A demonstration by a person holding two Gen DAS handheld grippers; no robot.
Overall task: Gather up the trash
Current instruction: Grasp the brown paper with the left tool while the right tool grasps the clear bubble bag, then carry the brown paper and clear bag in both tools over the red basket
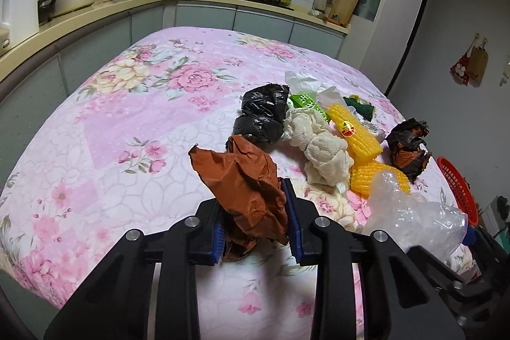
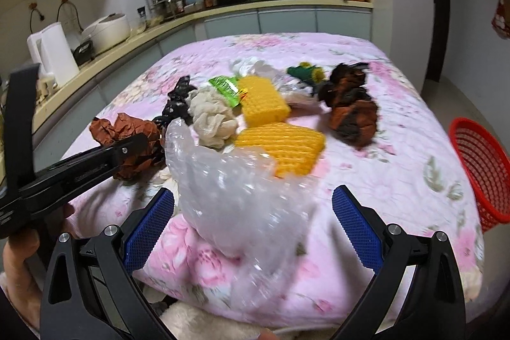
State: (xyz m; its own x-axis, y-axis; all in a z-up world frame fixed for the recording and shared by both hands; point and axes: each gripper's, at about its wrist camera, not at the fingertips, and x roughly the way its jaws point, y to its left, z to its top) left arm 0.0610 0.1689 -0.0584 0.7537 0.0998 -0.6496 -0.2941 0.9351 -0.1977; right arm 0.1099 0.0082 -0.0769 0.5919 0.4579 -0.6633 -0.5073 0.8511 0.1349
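My left gripper (image 1: 255, 206) is shut on a crumpled brown paper (image 1: 248, 180), whose upper part sticks out above the blue pads, low over the pink floral tablecloth (image 1: 127, 123). In the right wrist view the same brown paper (image 2: 127, 129) sits at the tip of the left gripper's black arm. My right gripper (image 2: 253, 212) stands open, and a clear bubble-wrap bag (image 2: 242, 196) lies between its blue pads; the right pad stays apart from it. That clear bag (image 1: 420, 219) also shows at the lower right of the left wrist view.
Beyond lie a black plastic bag (image 1: 261, 113), a white cloth wad (image 1: 318, 145), yellow foam nets (image 1: 353, 129), a green wrapper (image 1: 306, 101) and a black-and-brown crumpled paper (image 2: 350, 110). A red basket (image 2: 481, 168) hangs off the table's right edge. A hand (image 2: 19, 260) holds the left gripper.
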